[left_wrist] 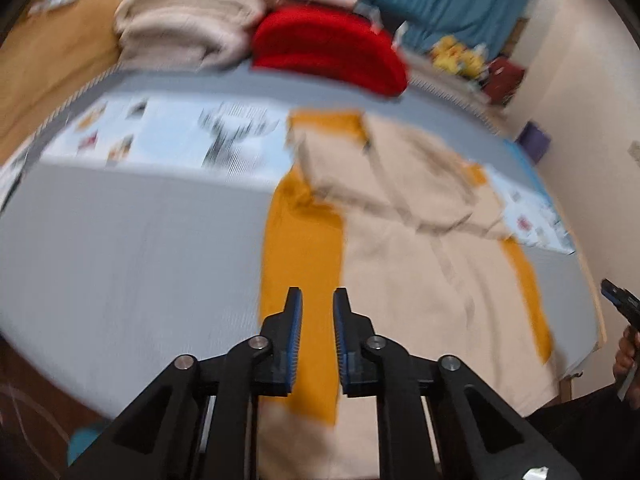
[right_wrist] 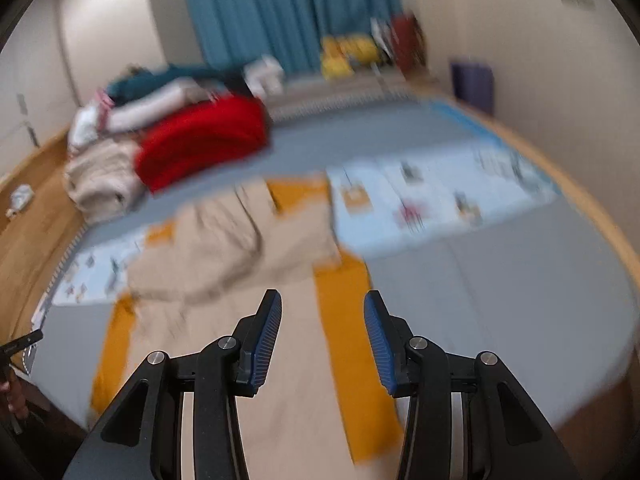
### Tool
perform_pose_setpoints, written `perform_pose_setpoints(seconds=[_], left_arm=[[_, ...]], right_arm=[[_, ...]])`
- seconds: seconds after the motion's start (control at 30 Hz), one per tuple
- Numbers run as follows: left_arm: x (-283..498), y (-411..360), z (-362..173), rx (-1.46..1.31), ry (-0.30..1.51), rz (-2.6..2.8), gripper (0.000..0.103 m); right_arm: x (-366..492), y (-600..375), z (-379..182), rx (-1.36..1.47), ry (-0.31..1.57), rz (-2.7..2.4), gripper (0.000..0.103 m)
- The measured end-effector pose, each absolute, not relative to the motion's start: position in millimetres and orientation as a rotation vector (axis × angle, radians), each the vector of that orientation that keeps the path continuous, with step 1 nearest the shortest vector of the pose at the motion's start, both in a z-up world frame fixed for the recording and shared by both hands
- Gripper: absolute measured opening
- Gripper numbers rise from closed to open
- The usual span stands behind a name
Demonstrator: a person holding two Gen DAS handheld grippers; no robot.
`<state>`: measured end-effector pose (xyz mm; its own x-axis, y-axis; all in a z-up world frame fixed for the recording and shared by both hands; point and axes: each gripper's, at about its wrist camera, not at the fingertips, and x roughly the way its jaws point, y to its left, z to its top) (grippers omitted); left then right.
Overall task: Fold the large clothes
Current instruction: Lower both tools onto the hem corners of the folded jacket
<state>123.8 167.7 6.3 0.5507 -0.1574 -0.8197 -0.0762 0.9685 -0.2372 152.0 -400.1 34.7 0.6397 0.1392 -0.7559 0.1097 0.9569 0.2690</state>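
Observation:
A large beige garment with mustard-yellow bands (left_wrist: 416, 248) lies spread on the grey mat, its far part rumpled and folded over. It also shows in the right wrist view (right_wrist: 276, 320). My left gripper (left_wrist: 318, 300) hovers above the garment's left yellow band, open with a narrow gap and empty. My right gripper (right_wrist: 323, 304) hovers above the garment's right yellow band, wide open and empty. The right gripper's tip shows at the right edge of the left wrist view (left_wrist: 618, 300). Both views are blurred.
Folded clothes are stacked at the mat's far side: a red pile (left_wrist: 332, 48) (right_wrist: 204, 140) and a beige pile (left_wrist: 184, 24) (right_wrist: 104, 180). A light blue printed mat (right_wrist: 432, 196) lies beyond the garment. Blue curtains (right_wrist: 288, 12) and walls stand behind; wood floor (right_wrist: 28, 216) lies left.

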Motion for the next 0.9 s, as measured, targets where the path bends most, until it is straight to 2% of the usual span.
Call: perform_pose_setpoints(seconds=[0.2, 0.33, 0.5, 0.6, 0.77, 0.9], left_arm=[[120, 173, -47, -0.396, 1.246, -0.030, 0.010], [119, 170, -61, -0.353, 1.273, -0.033, 0.012], [124, 186, -96, -0.467, 1.326, 0.048, 0.013], [127, 190, -103, -0.446, 1.345, 0.082, 0.020], [130, 198, -116, -0.478, 1.396, 0.106, 0.042], [132, 193, -125, -0.440, 1.442, 0.120, 0.044]], right_arm=[[146, -403, -44, 0.255, 1.110, -0.025, 0.044], [141, -405, -70, 0.202, 1.205, -0.049, 0.044], [147, -412, -101, 0.216, 1.306, -0.086, 0.045], [147, -412, -111, 0.212, 1.337, -0.108, 0.045], [146, -422, -128, 0.245, 1.402, -0.134, 0.047], [145, -428, -140, 0.258, 1.440, -0.145, 0.052]])
